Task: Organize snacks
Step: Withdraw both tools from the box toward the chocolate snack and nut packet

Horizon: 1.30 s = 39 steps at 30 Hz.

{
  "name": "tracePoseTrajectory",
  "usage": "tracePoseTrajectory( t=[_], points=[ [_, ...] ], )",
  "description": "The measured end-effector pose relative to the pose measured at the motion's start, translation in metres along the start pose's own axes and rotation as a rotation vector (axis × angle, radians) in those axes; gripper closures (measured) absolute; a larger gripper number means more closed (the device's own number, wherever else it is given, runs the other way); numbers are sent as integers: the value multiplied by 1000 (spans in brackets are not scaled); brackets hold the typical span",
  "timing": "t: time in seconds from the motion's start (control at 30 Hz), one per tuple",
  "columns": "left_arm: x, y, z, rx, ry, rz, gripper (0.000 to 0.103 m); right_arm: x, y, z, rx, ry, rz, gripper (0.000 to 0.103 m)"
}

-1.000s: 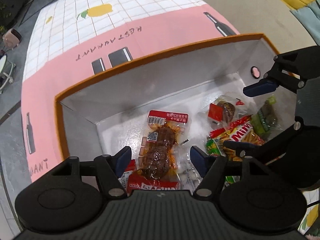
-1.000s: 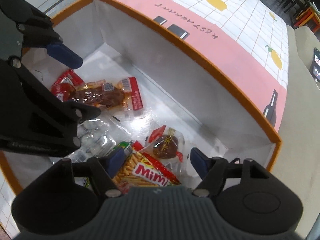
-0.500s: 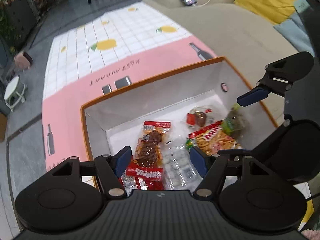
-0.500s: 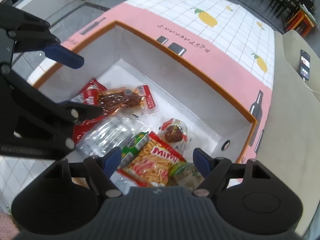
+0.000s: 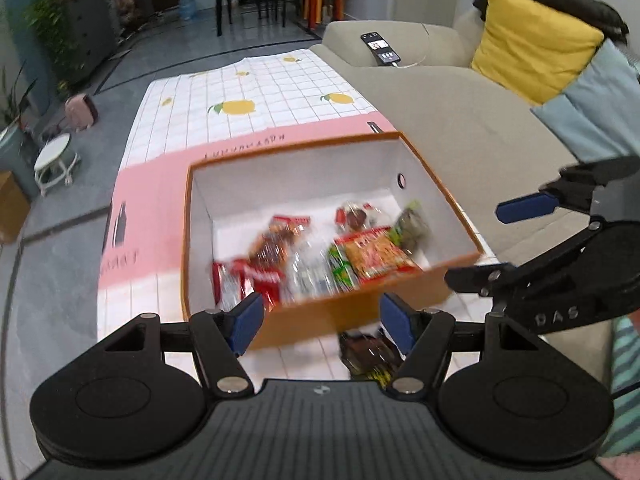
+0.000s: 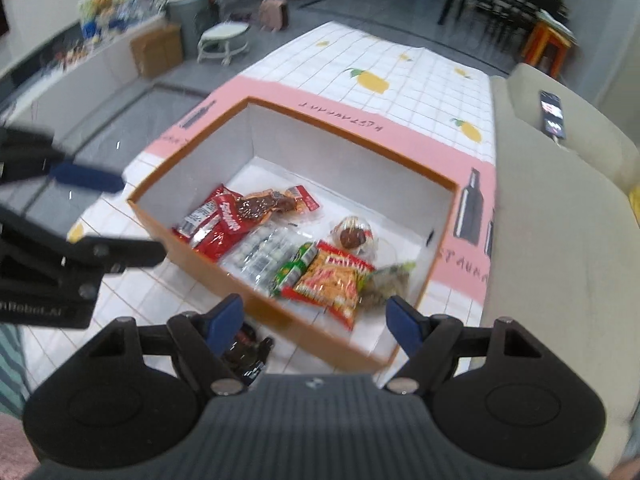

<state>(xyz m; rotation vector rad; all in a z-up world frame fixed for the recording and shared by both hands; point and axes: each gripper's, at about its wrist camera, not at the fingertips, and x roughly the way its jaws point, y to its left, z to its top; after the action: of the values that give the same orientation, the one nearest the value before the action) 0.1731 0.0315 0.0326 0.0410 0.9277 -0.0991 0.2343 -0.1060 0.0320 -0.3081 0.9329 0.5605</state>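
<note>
An orange box with white inside (image 5: 320, 152) (image 6: 352, 144) sits on the tablecloth and holds several snack packs: red packs (image 6: 212, 228), a brown meat pack (image 6: 260, 206), a clear pack (image 6: 260, 252), a Mimi chips pack (image 6: 332, 280), a round chocolate pack (image 6: 352, 236) and a green pack (image 6: 388, 280). A dark snack pack (image 5: 368, 354) (image 6: 244, 348) lies on the cloth outside the box's near wall. My left gripper (image 5: 322, 322) is open and empty above the near wall. My right gripper (image 6: 314, 322) is open and empty, raised over the box's near corner.
The pink and white tablecloth (image 5: 248, 92) covers a low table. A beige sofa (image 5: 460, 120) with a phone (image 5: 380, 46) and a yellow cushion (image 5: 532, 52) runs along the right. A white stool (image 5: 54, 158) stands on the floor at left.
Both grippers have risen and pulled back out of the box, so the whole box now shows. The dark pack outside the box has come into view.
</note>
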Motion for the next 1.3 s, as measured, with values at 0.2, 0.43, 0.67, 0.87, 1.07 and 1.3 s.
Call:
tracePoseTrajectory(
  t=[0.2,0.43,0.67,0.87,1.07,1.3],
  points=[
    [-8,-7,-42,-104,3,-40,25,-13,-1,-67,202,-45,-33,27],
    [4,-23,-75,-83,88,-59,27,-4,15,-137,321,-50,-17,27],
    [35,-40,-95,-70,218,-66,30,28,51,-159,85,19,-6,27],
    [49,-28,-103,-98,254,-54,30,51,68,-159,-34,21,37,27],
    [66,-12,-106,-149,267,-33,30,76,72,-158,-108,37,4,27],
    [80,-5,-111,-144,269,-52,30,90,75,-154,-120,40,56,27]
  ],
)
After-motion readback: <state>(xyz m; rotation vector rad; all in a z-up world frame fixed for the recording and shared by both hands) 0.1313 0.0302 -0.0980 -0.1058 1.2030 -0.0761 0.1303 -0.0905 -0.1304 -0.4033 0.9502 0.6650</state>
